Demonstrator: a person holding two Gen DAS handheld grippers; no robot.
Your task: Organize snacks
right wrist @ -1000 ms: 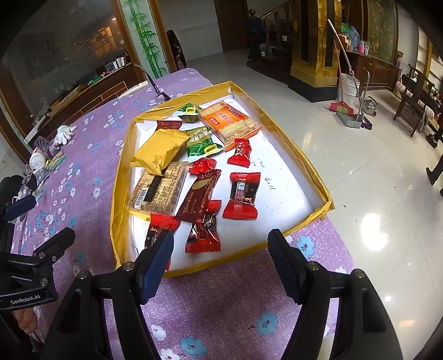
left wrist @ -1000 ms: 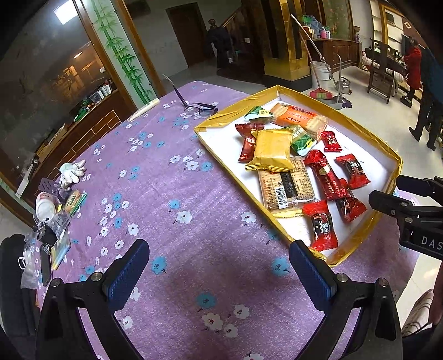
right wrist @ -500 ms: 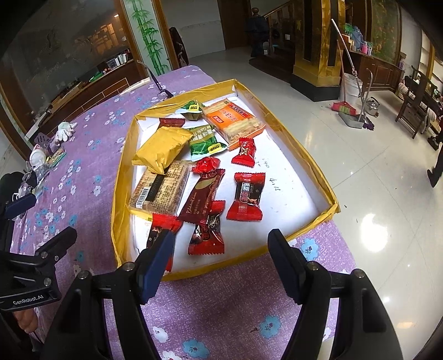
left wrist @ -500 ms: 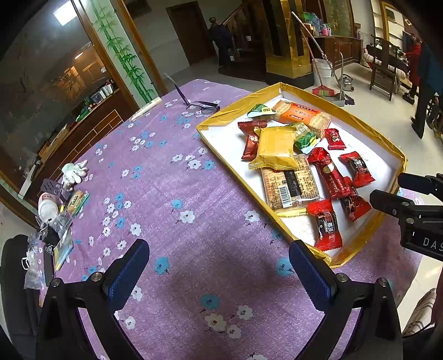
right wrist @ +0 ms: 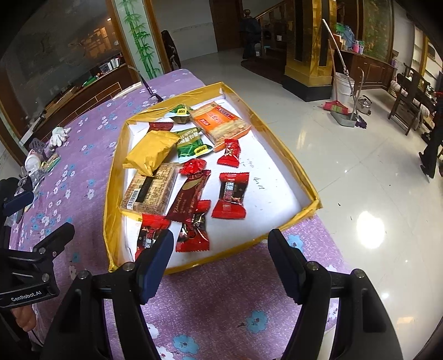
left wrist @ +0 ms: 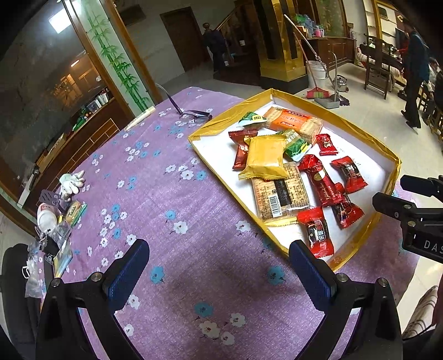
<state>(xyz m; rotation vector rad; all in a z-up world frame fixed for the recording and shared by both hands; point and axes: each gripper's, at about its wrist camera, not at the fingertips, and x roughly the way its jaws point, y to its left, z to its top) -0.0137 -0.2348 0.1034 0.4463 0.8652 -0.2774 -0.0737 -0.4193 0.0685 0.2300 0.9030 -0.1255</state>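
Tablecloth, purple floral, fills both frames. Gold-rimmed tray sits center-right, holding yellow packet, cracker pack, red candies. Left gripper and right gripper at frame bottom, both spread apart, holding nothing.

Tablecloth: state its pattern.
The tablecloth is purple with small white and blue flowers, clearest in the left wrist view.

home hall | staircase | carved chair | broom (by a bucket) | tiled floor
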